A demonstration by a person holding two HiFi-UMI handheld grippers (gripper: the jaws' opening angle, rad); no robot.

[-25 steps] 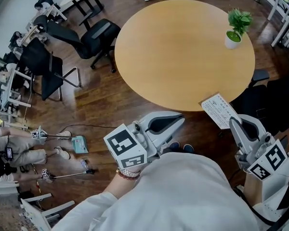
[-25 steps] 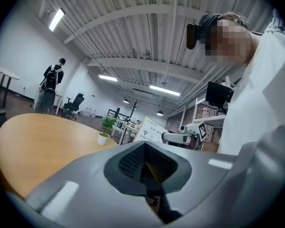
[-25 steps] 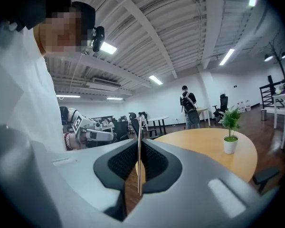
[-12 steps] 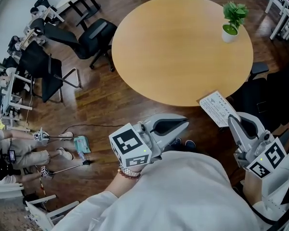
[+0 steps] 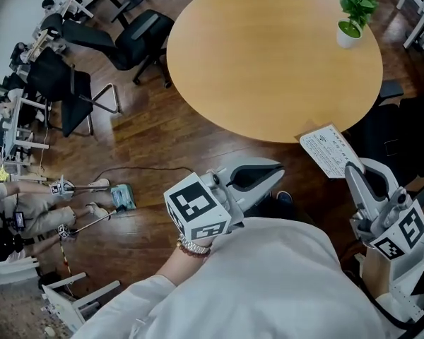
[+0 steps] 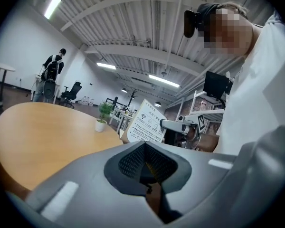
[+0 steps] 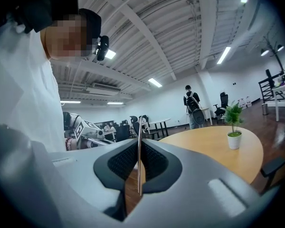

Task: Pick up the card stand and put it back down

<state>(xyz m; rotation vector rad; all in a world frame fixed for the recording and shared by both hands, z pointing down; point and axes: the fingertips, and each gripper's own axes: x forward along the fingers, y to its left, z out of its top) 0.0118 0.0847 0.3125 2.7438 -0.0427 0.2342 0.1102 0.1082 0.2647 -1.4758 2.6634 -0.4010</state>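
The card stand, a white printed card, hangs in the air just off the near edge of the round wooden table. My right gripper is shut on its lower edge. In the right gripper view the card shows edge-on as a thin line pinched between the pads. My left gripper is shut with nothing in it, held near my body and below the table's edge. The left gripper view looks past its closed jaws at the card stand, with the right gripper behind it.
A small potted plant stands at the table's far right. Black office chairs stand on the wooden floor to the left. A person with other grippers sits at the far left. Desks line the right edge.
The head view has shifted a little, so the table sits slightly higher in frame. Both grippers keep their places, and the right one still holds the card stand.
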